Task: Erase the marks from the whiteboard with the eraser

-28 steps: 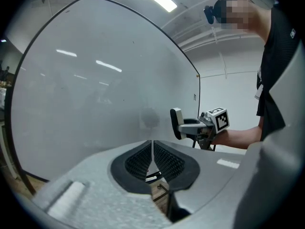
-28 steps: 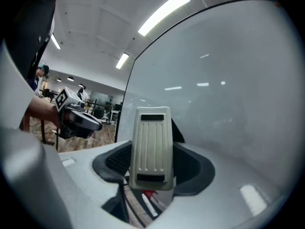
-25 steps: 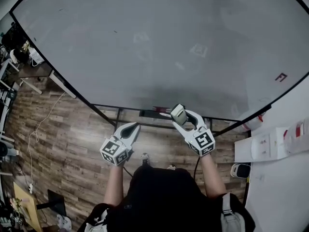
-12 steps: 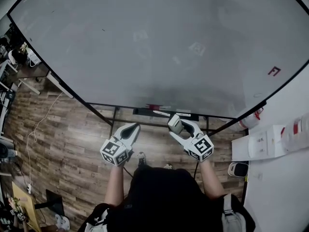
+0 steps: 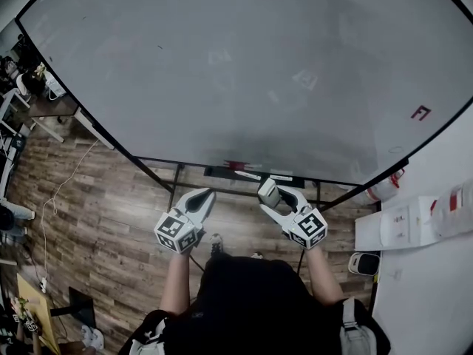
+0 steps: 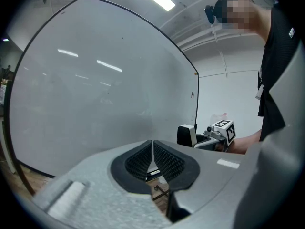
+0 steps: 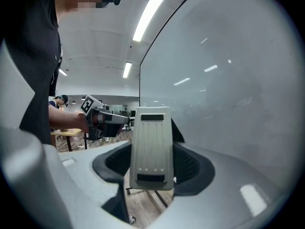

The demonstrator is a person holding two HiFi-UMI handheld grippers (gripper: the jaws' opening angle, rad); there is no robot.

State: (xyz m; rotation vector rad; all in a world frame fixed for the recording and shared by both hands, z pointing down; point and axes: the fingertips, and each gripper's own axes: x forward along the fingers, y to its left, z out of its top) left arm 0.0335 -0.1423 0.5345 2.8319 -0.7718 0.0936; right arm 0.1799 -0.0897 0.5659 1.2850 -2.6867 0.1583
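Your right jaws are clamped on the eraser, one pad on each long side, so it stands upright between them with its pale ribbed back facing the camera. Your left jaws are pressed together with nothing between them; in the left gripper view the ridged pads meet along a thin line.

From the head view, the right gripper sits at about 6 o'clock, just right of centre, and the eraser pokes out of its tip toward 11 o'clock. The left gripper is beside it at about 7 o'clock, pointing toward 1 o'clock. The two are near each other but apart.

The whiteboard fills everything from 9 o'clock through 12 to 3. Its lower edge runs just above both grippers, and the eraser is held below that edge, off the writing surface. In the right gripper view the board sweeps past at 3 o'clock, and the eraser looks clear of it.

On the board you have a small red mark at 3 o'clock, near the right edge, well away from the eraser. Faint pale smudges show near 12 o'clock.

A red marker lies on the ledge under the board, at 12 o'clock from your grippers. Wooden floor shows at 8 o'clock.
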